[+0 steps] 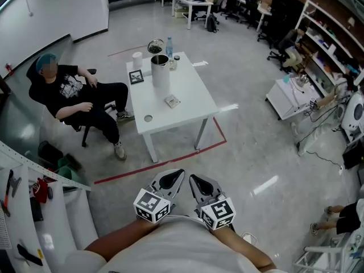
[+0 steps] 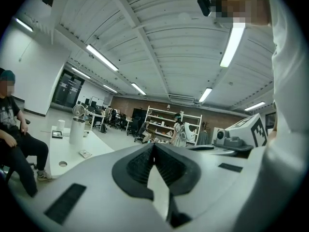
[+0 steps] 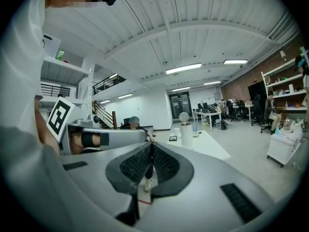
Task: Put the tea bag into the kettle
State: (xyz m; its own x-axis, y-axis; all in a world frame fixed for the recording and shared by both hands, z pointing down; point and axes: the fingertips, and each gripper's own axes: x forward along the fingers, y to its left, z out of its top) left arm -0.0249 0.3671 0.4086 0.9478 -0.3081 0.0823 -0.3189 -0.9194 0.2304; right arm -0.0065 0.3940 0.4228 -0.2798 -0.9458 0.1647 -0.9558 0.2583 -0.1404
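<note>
Both tongs are sitting clenched and empty: the left tongs and right tongs are showing their ridged pads pressed together with nothing between them in either gripper view. They are being carried side by side, close against the person's body and pointing roughly level, probably because the work is well apart from them and no reach is needed yet. The tea bag is lying flat on the white tabletop, near the front of the tall steel kettle, so the task is not yet started. The kettle is standing upright; what it is holding, I cannot tell. A bottle and a white cup are standing behind it.
</note>
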